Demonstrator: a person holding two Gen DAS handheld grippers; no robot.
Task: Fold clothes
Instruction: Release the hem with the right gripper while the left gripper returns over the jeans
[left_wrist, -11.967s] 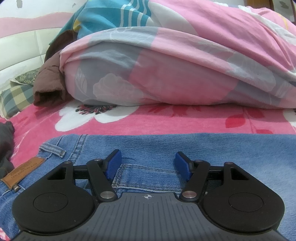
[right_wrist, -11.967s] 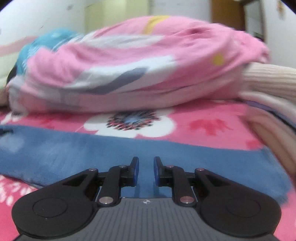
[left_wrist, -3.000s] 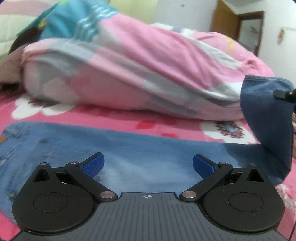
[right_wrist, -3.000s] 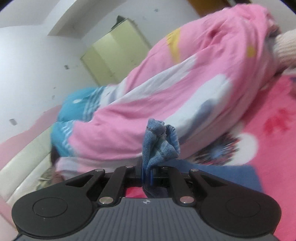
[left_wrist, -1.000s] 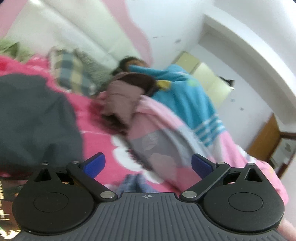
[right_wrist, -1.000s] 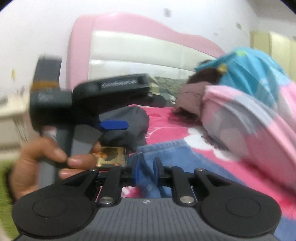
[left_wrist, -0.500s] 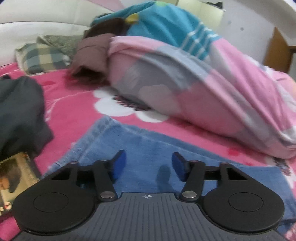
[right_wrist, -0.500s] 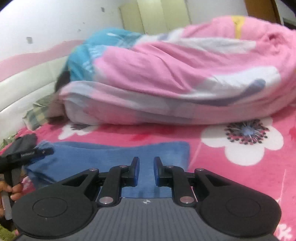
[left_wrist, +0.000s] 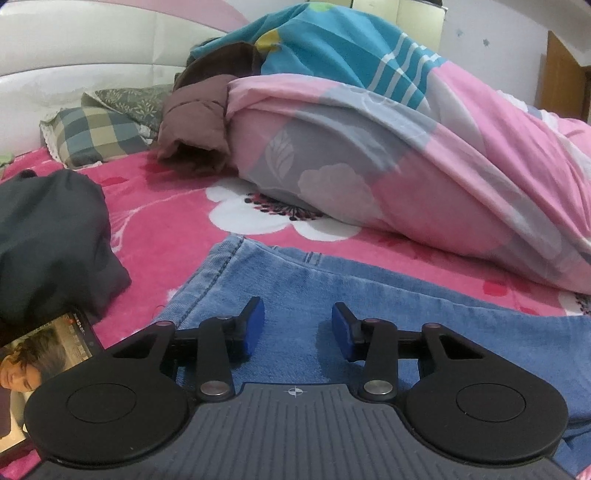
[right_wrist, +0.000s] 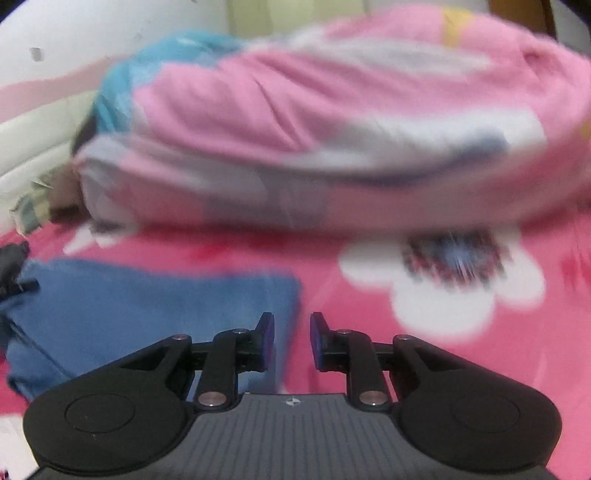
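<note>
Blue jeans (left_wrist: 369, 291) lie folded flat on the pink flowered bed. My left gripper (left_wrist: 297, 326) is open and empty, low over the jeans near their left hem edge. In the blurred right wrist view the jeans (right_wrist: 147, 306) lie to the left, with their folded right edge just ahead of the fingers. My right gripper (right_wrist: 291, 338) stands slightly apart and holds nothing, over the jeans' right edge and the pink sheet.
A rolled pink, grey and blue quilt (left_wrist: 424, 147) lies along the far side of the bed. A dark garment (left_wrist: 51, 240) and a phone (left_wrist: 40, 354) lie at the left. A checked pillow (left_wrist: 96, 136) rests against the white headboard (left_wrist: 74, 48).
The right gripper carried the jeans' leg end over to the left, let it go, and has swung back right. The left gripper's fingers narrowed and it sits over the folded jeans.
</note>
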